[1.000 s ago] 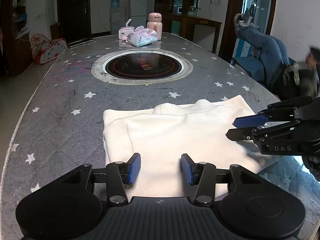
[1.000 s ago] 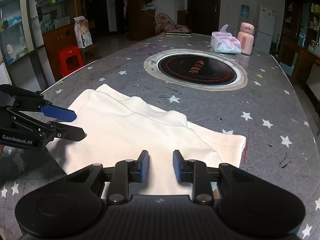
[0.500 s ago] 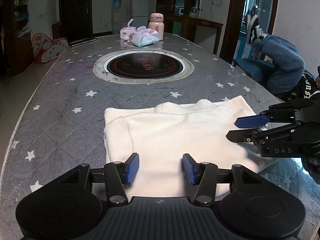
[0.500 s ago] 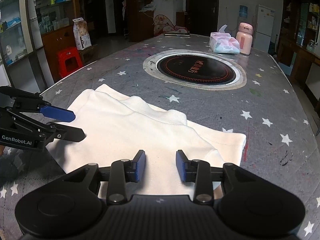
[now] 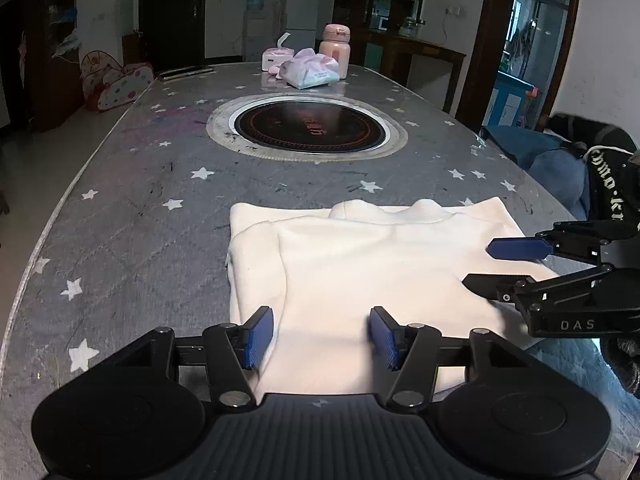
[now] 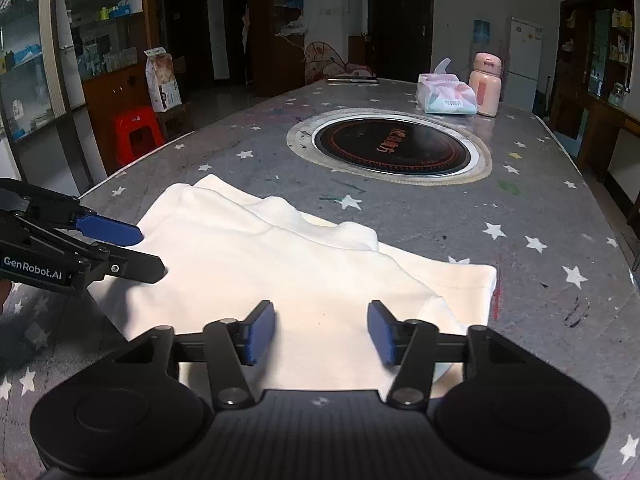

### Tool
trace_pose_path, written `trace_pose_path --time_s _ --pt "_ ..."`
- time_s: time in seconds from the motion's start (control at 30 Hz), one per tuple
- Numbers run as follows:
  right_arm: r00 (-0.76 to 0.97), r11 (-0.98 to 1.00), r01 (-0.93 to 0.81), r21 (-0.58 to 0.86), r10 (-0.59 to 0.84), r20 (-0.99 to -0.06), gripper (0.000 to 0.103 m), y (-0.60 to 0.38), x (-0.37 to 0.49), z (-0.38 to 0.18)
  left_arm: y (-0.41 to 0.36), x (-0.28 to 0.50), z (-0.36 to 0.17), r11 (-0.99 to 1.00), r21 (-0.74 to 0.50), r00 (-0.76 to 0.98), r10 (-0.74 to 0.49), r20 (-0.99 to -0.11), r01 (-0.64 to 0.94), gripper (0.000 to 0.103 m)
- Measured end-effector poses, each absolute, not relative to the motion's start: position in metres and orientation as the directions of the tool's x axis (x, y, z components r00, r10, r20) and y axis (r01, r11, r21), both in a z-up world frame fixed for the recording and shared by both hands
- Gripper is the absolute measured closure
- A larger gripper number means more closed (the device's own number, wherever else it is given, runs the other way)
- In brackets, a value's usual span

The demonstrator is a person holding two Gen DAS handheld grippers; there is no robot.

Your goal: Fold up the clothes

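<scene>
One cream-white folded fleece garment [image 5: 372,268] lay flat on the grey star-print tablecloth [image 5: 132,216], lower centre of both views. Layers were stacked, a rolled collar-like ridge ran along the far edge, and a narrow folded strip ran down its left side in the left wrist view.

Left gripper [image 5: 322,332] had just been opening: blue pads apart over the near hem, nothing clamped. Right gripper [image 6: 322,330] likewise, just opened, pads apart, cloth below them but not pinched.

Upper centre of the frame: soft pink-white tissue pack [image 5: 312,74] with tissue poking out, beside a pink lidded bottle [image 5: 335,51]; contents not visible.
</scene>
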State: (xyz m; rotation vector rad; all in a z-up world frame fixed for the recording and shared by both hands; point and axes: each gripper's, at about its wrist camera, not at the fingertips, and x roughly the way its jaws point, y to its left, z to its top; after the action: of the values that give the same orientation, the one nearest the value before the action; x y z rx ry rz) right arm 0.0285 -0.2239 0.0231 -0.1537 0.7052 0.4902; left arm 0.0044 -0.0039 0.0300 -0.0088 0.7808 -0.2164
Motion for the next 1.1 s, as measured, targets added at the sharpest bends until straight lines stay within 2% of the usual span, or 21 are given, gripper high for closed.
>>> trace_pose_path --time_s 0.43,0.5,0.67,0.73,0.87,1.1 --pt "0.668 0.873 -0.487 0.032 0.396 -0.631 0.031 -0.221 0.025 0.018 -0.004 0.002 0.030 0.982 -0.085 0.686 -0.178 -0.706 0.167 0.042" --pt "0.668 0.870 -0.492 0.035 0.404 -0.625 0.025 -0.220 0.025 0.016 -0.005 0.003 0.030 0.983 -0.083 0.685 -0.175 -0.707 0.166 0.042" --pt "0.673 0.867 -0.497 0.033 0.410 -0.616 0.021 -0.218 0.023 0.014 -0.005 0.002 0.031 0.984 -0.077 0.685 -0.169 -0.709 0.162 0.041" --pt "0.670 0.865 -0.501 0.038 0.415 -0.615 0.020 -0.219 0.023 0.014 -0.004 0.002 0.031 0.985 -0.070 0.688 -0.160 -0.708 0.157 0.036" --pt "0.669 0.856 -0.516 0.037 0.429 -0.607 0.008 -0.217 0.021 0.012 -0.001 0.001 0.030 0.987 -0.070 0.683 -0.151 -0.714 0.144 0.034" --pt "0.654 0.841 -0.538 0.055 0.457 -0.603 0.000 -0.216 0.020 0.010 0.000 -0.003 0.035 0.989 -0.047 0.696 -0.130 -0.707 0.137 0.033"
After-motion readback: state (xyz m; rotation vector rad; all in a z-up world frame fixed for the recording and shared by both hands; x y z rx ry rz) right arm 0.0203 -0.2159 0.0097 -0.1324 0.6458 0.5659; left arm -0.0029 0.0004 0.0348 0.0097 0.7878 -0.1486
